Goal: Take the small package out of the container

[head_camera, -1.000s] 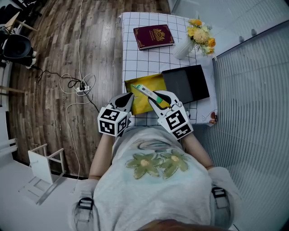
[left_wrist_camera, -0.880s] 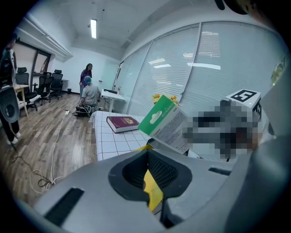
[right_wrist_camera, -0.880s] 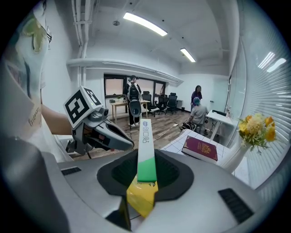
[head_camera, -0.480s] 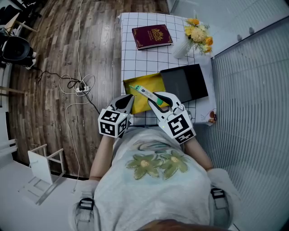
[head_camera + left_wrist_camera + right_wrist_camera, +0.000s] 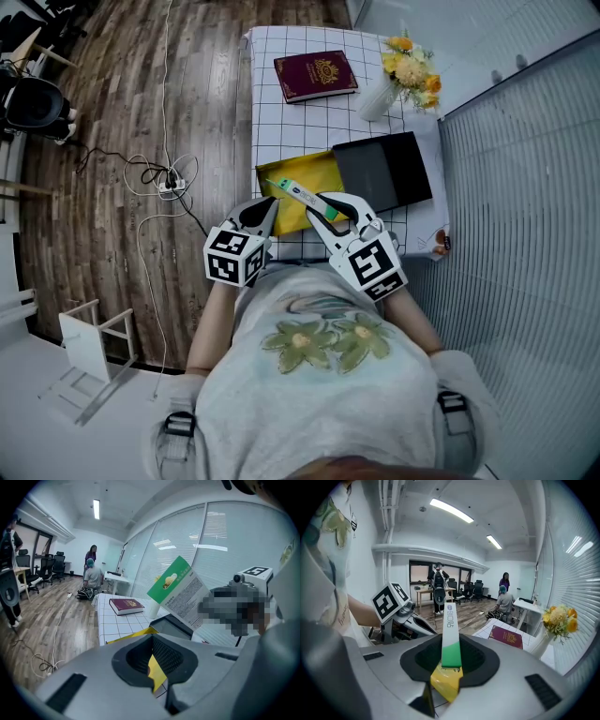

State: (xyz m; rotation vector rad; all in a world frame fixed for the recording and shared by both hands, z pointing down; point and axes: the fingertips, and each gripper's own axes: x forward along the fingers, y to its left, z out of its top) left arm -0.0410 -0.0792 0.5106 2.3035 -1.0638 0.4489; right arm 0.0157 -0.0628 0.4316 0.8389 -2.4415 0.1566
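The flat yellow paper envelope [image 5: 314, 171], your container, lies at the near edge of the white grid-cloth table [image 5: 281, 122]. You look to be mid pull-out. Next, draw the right gripper [image 5: 333, 208] up and clear while the left gripper [image 5: 265, 208] pins the envelope. Left fingers are pinched on the envelope's yellow edge. Right fingers clamp the slim green-and-white package [image 5: 298, 191], raised above the envelope.

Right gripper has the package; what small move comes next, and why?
Probably lift the right gripper a little higher, away from the yellow container. It is shut on the green-and-white package, yellow shows just under the held end, and the left gripper pins the container's edge.
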